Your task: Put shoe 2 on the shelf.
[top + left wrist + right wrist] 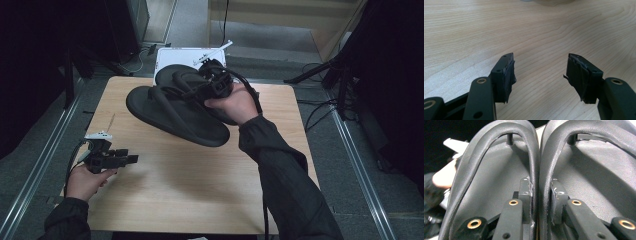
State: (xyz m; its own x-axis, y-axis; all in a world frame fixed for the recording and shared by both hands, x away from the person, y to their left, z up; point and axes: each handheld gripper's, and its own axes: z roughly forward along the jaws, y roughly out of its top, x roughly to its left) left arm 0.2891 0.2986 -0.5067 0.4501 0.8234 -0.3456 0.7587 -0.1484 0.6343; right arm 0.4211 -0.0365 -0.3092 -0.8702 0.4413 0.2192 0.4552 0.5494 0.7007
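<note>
Flip-flops, a black pair, hang above the far half of the wooden table, carried by the right gripper. In the high view the nearer sandal slants across the tabletop with one end toward the left edge, and the second one lies partly behind it, toward the far edge. Both soles are thick and matte, with a fine leather-like grain (plain in the right gripper view), and each has a rounded Y-shaped strap running up to a toe post.

The right gripper's jaws stand close together and pinch two straps, one from each sandal, side by side between the pads; the straps touch along their length.

A white tray lies just past the far edge of the table, partly hidden by the sandals, and what is in it cannot be made out apart from a small white piece at its right corner.

The left gripper rests low over the near left part of the table, well apart from the pair. Its jaws are spread wide with bare wood between them, and its pads show worn, peeling black tape.
</note>
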